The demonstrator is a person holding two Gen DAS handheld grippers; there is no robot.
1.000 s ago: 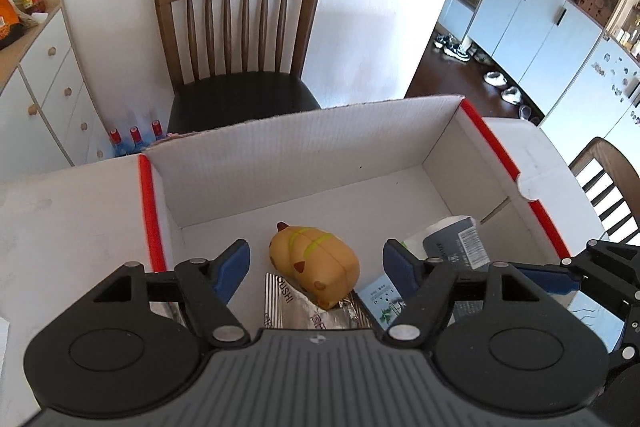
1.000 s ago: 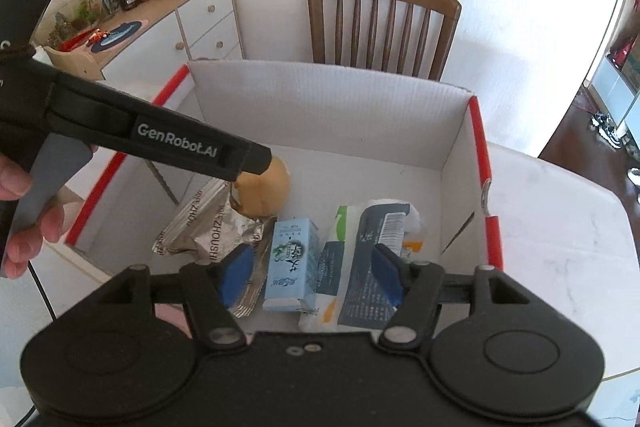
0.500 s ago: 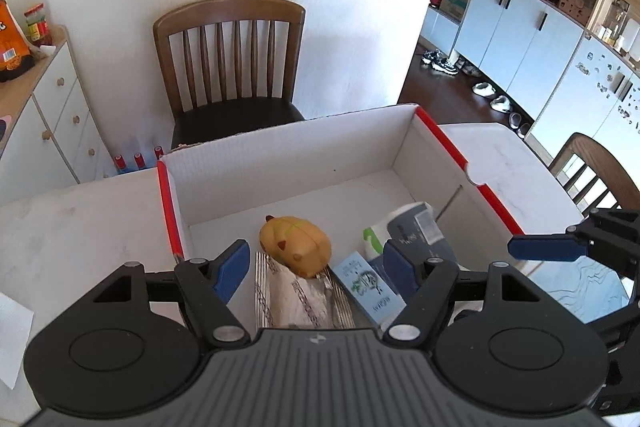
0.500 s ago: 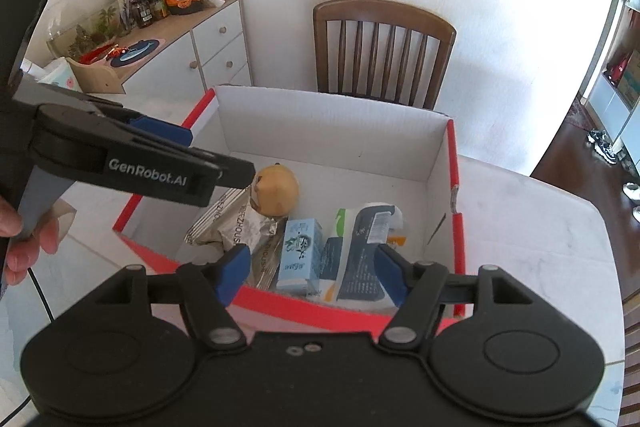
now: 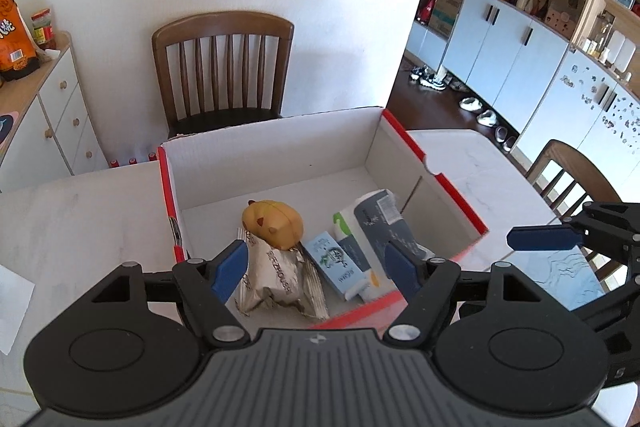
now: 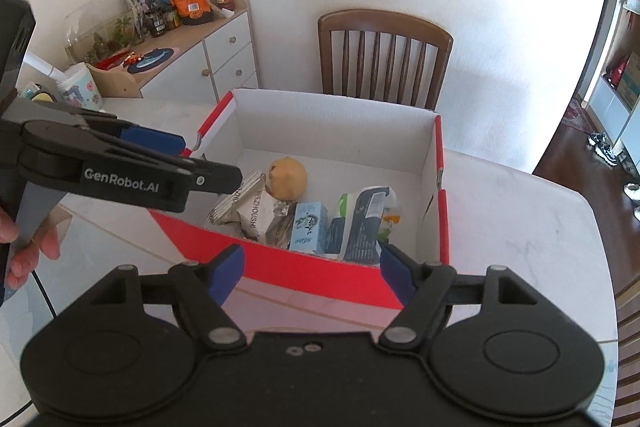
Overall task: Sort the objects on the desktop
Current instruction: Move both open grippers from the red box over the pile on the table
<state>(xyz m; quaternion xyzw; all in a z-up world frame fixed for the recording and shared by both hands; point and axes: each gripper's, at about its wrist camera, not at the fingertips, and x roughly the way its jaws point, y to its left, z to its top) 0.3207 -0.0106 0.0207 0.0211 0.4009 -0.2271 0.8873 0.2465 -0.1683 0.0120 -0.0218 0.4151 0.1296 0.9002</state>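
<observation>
**Both grippers hanging empty over the box, jaws widening**

Left gripper (image 5: 316, 265) is hovering above the near edge of the red-and-white cardboard box (image 5: 276, 143), jaws spread and opening further, nothing between the pads. Right gripper (image 6: 311, 273) is sitting in front of the box's red near wall, jaws also opening, nothing pinched. In the right wrist view a hand (image 6: 28, 247) is gripping the left tool's handle at the left edge.

Box is sitting on the pale marble table (image 5: 80, 211), everything inside bunched toward the near wall:
- yellow squishy toy (image 5: 274, 223) is lying at the left of centre, leaning on the silver foil snack bag (image 5: 276, 279) in front of it
- small light-blue carton (image 5: 338, 265) is lying just right of the foil bag, touching it
- dark grey-blue pouch (image 5: 380, 223) is lying on the right, overlapping a white-and-green packet (image 5: 343, 222) under it

Far half of the box floor is bare. A wooden chair (image 5: 222, 67) is standing behind the box against the wall
</observation>
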